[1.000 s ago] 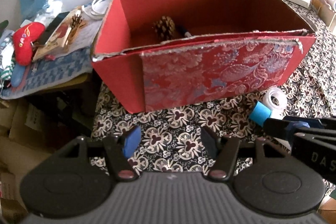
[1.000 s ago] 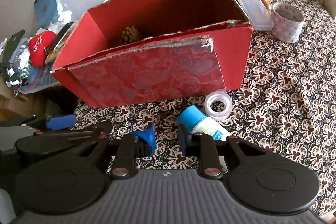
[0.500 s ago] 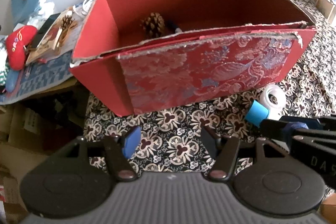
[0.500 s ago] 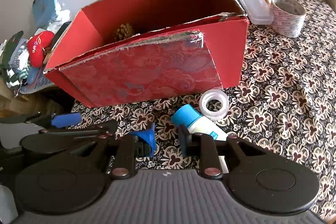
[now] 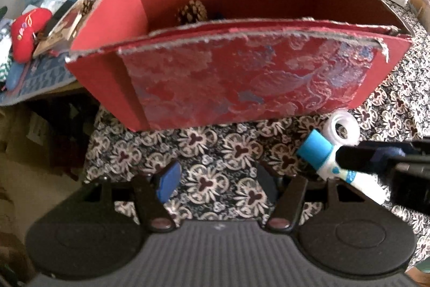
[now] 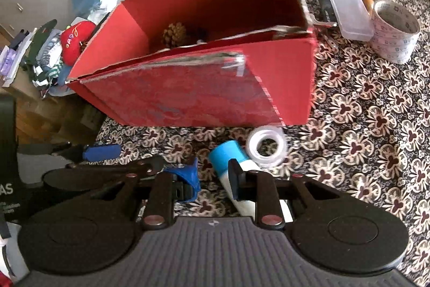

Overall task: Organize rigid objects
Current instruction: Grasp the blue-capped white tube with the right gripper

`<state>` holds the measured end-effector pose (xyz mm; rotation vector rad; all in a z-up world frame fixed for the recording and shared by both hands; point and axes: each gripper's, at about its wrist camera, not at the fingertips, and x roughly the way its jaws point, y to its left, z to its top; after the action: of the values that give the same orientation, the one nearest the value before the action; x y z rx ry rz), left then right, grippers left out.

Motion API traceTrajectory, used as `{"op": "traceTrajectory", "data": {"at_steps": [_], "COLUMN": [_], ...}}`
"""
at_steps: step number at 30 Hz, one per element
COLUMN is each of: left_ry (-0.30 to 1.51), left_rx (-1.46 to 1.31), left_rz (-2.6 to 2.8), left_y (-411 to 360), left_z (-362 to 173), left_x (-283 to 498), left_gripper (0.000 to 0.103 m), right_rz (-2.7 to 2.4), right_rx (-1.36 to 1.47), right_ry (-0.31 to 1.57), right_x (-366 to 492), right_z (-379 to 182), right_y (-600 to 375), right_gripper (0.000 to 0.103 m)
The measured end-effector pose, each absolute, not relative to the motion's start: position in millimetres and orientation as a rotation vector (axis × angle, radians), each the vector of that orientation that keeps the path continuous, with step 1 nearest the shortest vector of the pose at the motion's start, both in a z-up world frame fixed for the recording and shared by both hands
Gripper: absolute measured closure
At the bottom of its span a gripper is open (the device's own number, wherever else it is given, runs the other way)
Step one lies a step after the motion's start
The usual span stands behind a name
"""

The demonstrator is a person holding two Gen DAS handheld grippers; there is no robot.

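Box [image 6: 285,88]: plain red card in & out, front panel red brocade w/ silver-blue swirls. Tablecloth [image 6: 376,125] at 3 o'clock: black w/ cream floral motifs. Tube [image 6: 228,155] at 6: white, bright blue cap. Tape ring [image 6: 266,145]: clear-white. Pinecone [image 6: 174,34] inside box: brown. Gripper pads [image 5: 168,180]: blue.

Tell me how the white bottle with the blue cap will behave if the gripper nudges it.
The bottle lies on its side on the tablecloth, so its round body would probably roll sideways. It looks like hard, smooth plastic: likely stiff, maybe slippery. The tape ring beside its cap could stop it.
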<state>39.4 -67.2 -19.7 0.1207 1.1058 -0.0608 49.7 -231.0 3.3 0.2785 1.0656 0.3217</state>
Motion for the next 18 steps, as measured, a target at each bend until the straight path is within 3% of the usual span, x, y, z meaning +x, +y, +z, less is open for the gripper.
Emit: {"op": "traceTrajectory", "data": {"at_steps": [18], "left_ry": [1.15], "left_rx": [-0.071], "left_rz": [-0.429], "left_y": [-111], "left_z": [-36], "left_x": [25], "left_gripper": [0.038], "right_rz": [0.331], "right_rx": [0.401], "right_ry": [1.217], "right_x": [54], "right_z": [-39], "right_y": [-307], "right_gripper": [0.097]}}
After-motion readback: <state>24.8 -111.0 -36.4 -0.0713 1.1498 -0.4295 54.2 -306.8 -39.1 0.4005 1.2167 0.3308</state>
